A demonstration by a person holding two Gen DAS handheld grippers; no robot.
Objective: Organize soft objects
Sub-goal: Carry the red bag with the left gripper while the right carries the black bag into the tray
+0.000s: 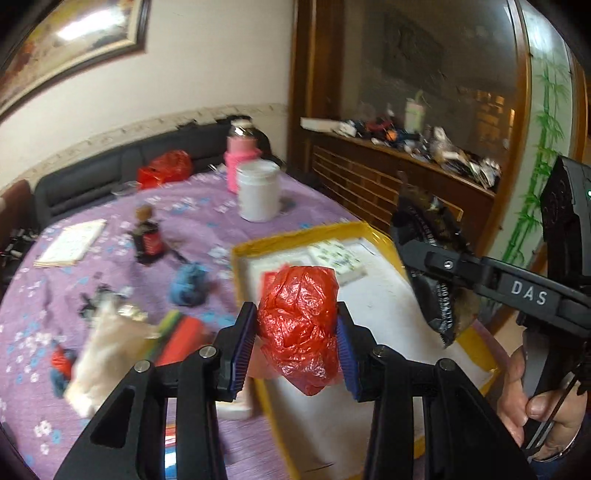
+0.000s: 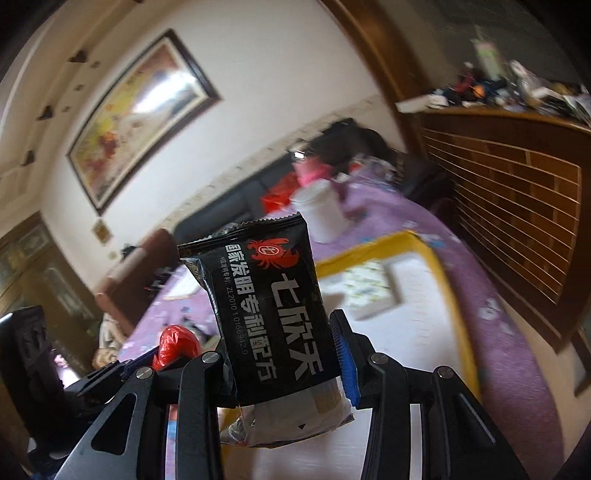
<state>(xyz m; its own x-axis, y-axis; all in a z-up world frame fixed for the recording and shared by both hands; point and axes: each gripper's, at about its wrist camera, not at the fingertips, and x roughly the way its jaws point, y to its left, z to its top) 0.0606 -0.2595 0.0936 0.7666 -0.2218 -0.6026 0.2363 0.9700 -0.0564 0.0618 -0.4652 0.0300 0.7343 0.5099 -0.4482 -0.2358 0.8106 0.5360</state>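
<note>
slippage threatens: left hand-held gripper (image 1: 297, 341) clenches a crumpled red bag (image 1: 299, 325), right hand-held gripper (image 2: 282, 360) a slick black packet (image 2: 269, 314); either could miss the yellow-rimmed tray (image 1: 384, 236).

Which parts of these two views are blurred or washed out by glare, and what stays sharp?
Left wrist: red bag in the left tool is sharp; the white bag lower left is smeared; glare whitens the painting. Right wrist: black packet print is crisp; table and tray streak; same glare on the painting.
</note>
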